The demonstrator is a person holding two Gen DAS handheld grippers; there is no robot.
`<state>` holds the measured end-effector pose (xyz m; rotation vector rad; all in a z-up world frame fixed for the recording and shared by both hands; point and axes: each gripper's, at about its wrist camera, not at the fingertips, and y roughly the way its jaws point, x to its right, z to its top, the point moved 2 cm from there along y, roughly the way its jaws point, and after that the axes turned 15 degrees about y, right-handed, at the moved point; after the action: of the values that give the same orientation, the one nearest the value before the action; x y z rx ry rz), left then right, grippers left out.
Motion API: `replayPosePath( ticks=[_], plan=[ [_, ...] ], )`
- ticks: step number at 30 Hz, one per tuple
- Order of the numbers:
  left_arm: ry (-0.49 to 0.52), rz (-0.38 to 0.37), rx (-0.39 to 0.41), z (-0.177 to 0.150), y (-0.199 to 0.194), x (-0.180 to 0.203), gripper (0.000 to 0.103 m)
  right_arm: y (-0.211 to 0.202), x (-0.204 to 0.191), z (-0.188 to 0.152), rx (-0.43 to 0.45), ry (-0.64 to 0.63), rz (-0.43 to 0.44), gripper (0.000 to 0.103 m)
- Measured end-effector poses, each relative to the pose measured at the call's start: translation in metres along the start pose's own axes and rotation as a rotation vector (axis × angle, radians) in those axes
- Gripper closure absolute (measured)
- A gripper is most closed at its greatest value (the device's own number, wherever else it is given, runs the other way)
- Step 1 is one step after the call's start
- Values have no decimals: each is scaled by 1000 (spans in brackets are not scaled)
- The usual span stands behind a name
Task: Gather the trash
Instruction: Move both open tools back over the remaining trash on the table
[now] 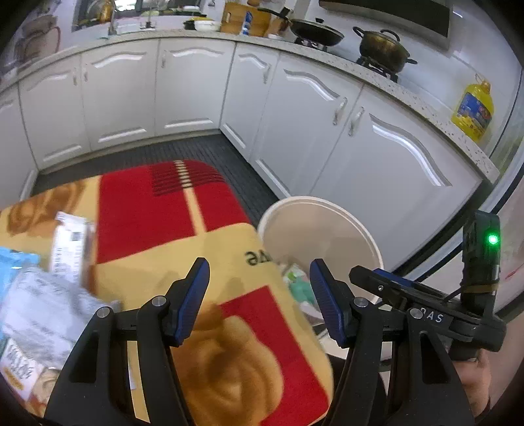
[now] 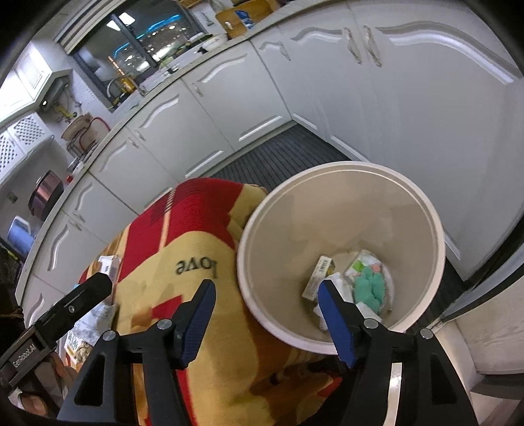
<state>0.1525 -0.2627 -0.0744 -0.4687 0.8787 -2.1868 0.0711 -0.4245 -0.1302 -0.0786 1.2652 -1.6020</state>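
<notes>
A white round trash bin (image 2: 258, 229) stands on the floor beside a table covered with a red and yellow blanket (image 1: 229, 262). Inside the bin lie a small carton (image 2: 319, 275), a green crumpled piece (image 2: 370, 288) and white paper. My left gripper (image 1: 258, 295) is open and empty above the blanket's right edge, next to the bin (image 1: 347, 213). My right gripper (image 2: 265, 314) is open and empty over the bin's near rim. Trash lies on the blanket at the left: a white wrapper (image 1: 68, 245), a grey packet (image 1: 42, 311), a blue piece (image 1: 16, 265) and a printed packet (image 1: 19, 373).
White kitchen cabinets (image 1: 196, 91) run along the back and right, with a dark ribbed mat (image 1: 196, 150) on the floor. The counter holds a wok (image 1: 314, 31), a pot (image 1: 383, 49) and a yellow oil bottle (image 1: 471, 111). The right gripper's body shows in the left wrist view (image 1: 425, 304).
</notes>
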Motion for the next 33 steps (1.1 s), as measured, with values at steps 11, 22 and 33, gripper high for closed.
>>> replayPosePath(
  ticks=[11, 22, 33],
  plan=[
    [-37, 53, 28, -23, -42, -32, 40, -7, -50, -25, 16, -98, 14, 36],
    [-90, 93, 52, -49, -87, -68, 36, -7, -100, -56, 21, -228, 17, 32],
    [-140, 146, 74, -79, -135, -113, 31, -1, -141, -86, 2, -343, 28, 29]
  ],
)
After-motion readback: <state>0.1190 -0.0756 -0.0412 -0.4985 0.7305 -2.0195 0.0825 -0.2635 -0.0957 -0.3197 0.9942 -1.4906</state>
